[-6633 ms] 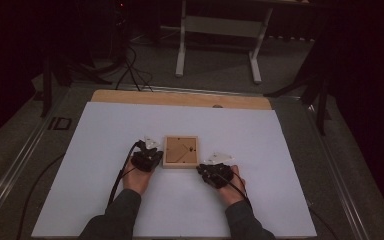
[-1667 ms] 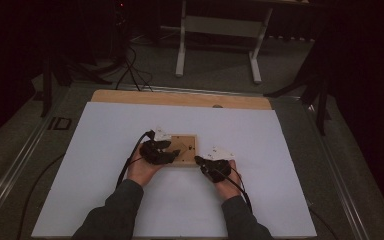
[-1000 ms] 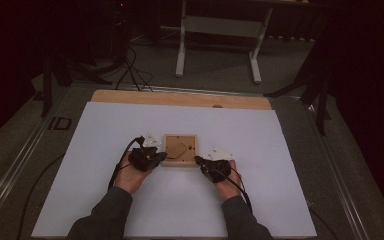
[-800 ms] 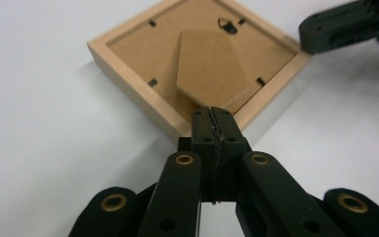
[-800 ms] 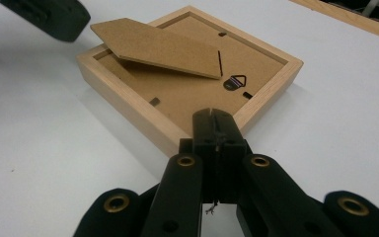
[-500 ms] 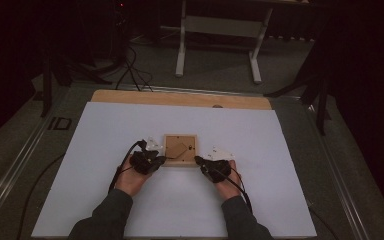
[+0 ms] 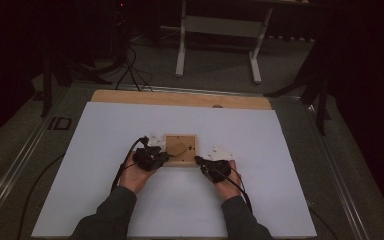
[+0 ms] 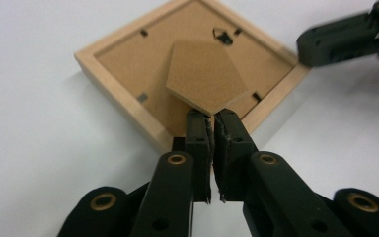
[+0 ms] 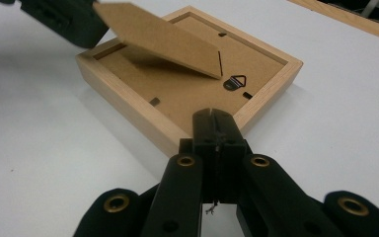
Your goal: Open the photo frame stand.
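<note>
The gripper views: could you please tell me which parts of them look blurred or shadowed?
Left gripper view: the other tongs at top right are blurred, the frame sharp. Right gripper view: the raised stand flap is slightly soft, shadowing the backing board.

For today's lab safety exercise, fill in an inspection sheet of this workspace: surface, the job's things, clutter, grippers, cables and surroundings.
Surface: white sheet on a wooden table.
Job's things: wooden picture frame lying face down; its easel stand is lifted at an angle.
Clutter: nothing seen.
Grippers: left gripper at the stand's tip; right gripper shut, at the frame's edge.
Cables: black cable trails from the left gripper.
Surroundings: dark room, white stand legs behind.
</note>
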`<state>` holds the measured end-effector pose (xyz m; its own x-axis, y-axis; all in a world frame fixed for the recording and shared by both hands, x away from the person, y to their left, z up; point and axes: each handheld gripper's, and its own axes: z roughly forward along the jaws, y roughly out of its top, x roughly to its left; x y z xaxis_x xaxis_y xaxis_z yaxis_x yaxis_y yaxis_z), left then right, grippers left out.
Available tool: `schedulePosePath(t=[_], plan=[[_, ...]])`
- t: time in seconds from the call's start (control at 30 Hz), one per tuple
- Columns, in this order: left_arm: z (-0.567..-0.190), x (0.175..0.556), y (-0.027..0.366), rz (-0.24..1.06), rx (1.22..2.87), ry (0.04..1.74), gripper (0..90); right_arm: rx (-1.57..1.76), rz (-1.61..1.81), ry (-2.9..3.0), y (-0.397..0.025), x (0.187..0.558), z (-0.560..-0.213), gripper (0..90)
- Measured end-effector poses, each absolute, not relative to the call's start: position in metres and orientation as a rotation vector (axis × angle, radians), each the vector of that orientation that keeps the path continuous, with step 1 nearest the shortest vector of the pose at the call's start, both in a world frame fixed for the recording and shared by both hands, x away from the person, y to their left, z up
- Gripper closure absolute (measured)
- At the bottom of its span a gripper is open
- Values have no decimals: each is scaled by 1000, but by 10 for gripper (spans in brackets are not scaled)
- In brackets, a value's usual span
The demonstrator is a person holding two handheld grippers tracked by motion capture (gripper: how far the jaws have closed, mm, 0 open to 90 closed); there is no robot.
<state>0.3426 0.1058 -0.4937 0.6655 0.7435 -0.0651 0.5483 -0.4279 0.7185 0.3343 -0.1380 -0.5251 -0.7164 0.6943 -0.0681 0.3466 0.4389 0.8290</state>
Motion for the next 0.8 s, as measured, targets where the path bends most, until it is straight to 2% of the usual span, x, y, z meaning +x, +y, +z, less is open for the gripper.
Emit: schedulePosePath(t=[0.17, 0.5, 0.8], plan=[[-488, 348, 99, 323, 2129, 991, 784, 879, 1182, 2297, -138, 334, -525, 896], [-490, 356, 94, 262, 2102, 1038, 600, 876, 1183, 2297, -138, 335, -525, 896], [-491, 363, 93, 219, 2063, 1080, 535, 874, 1184, 2296, -138, 335, -525, 896]])
